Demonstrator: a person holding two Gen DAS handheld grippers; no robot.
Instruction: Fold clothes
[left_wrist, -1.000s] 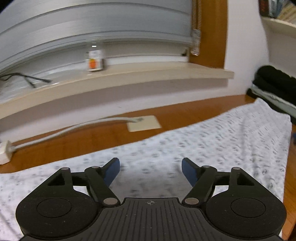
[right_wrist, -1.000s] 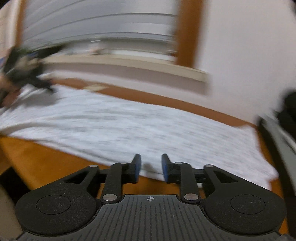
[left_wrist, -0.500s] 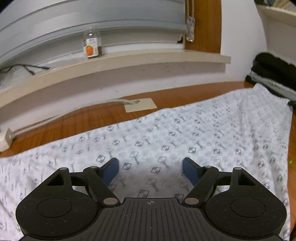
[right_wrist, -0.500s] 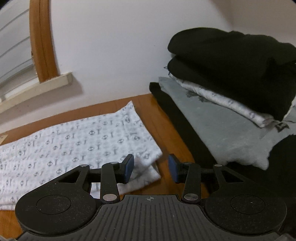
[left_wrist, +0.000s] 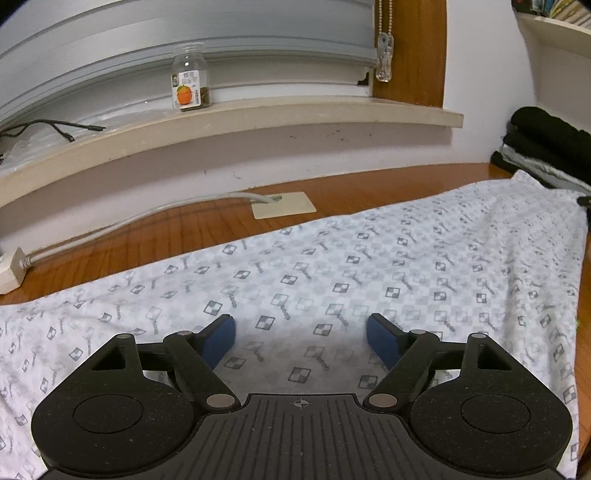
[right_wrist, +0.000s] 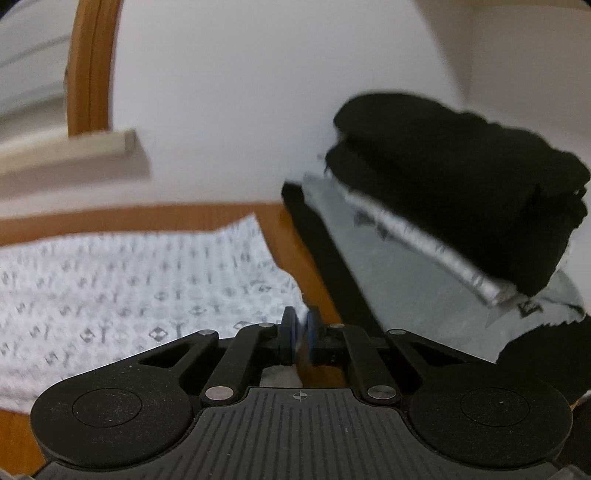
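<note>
A white garment with a grey checked print lies spread flat on the wooden table. My left gripper hovers low over its middle, open, with nothing between its blue pads. In the right wrist view the same garment ends in a corner just ahead of my right gripper. That gripper's blue pads are pressed together on the garment's corner edge, and a bit of white fabric shows beneath them. This view is motion-blurred.
A stack of folded clothes, black over grey and white, sits against the wall right of the garment, also visible as the stack. A jar stands on the window sill. A white cable runs to a table plate.
My right gripper swung to the garment's right corner and closed on it; half a second ago it was open around that corner. My left gripper stayed open and barely moved.
</note>
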